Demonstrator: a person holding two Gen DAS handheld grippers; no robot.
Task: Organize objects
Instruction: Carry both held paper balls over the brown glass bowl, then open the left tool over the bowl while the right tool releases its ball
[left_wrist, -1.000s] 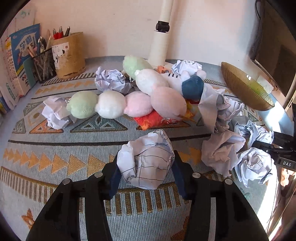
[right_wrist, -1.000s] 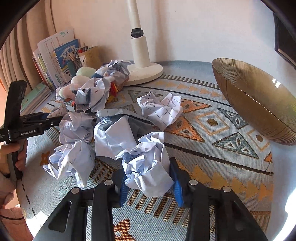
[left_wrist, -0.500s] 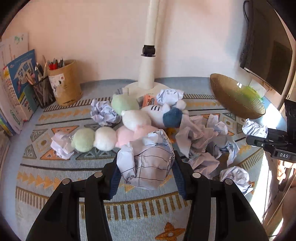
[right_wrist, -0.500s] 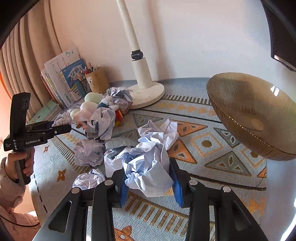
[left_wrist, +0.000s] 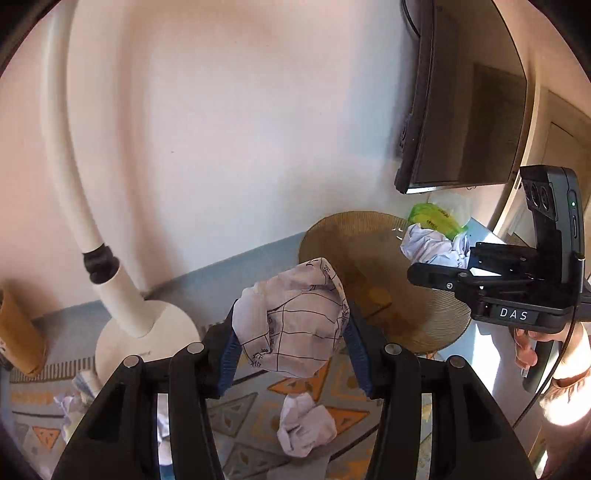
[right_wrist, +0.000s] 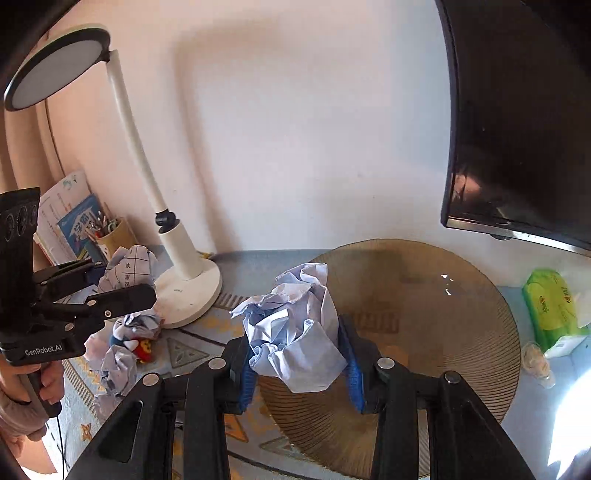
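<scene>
Crumpled paper fills both our tools. Our left hand-held gripper (left_wrist: 291, 332) is clamped on a grid-lined paper ball (left_wrist: 295, 321), held up at the centre of the left wrist frame, with the amber ribbed bowl (left_wrist: 369, 258) just behind it. Our right hand-held gripper (right_wrist: 295, 343) is clamped on a bluish-white paper wad (right_wrist: 295, 332), which hangs over the left part of the bowl at the centre of the right wrist frame. In the left wrist view that same wad shows at right of centre, above the bowl's far rim and beside a green packet (left_wrist: 436, 218).

Below the grid-lined ball, another crumpled sheet (left_wrist: 306, 424) lies on the patterned mat (left_wrist: 258, 413) that covers the desk. At left of that frame, a white lamp (left_wrist: 140, 321) stands on its round base by the wall. In the right wrist view, more paper balls and a small plush toy (right_wrist: 129, 336) sit heaped at the lower left, near the lamp base, and a pen holder (right_wrist: 110, 236) and books (right_wrist: 70, 218) stand further left. A dark monitor (right_wrist: 517, 129) occupies the upper right
</scene>
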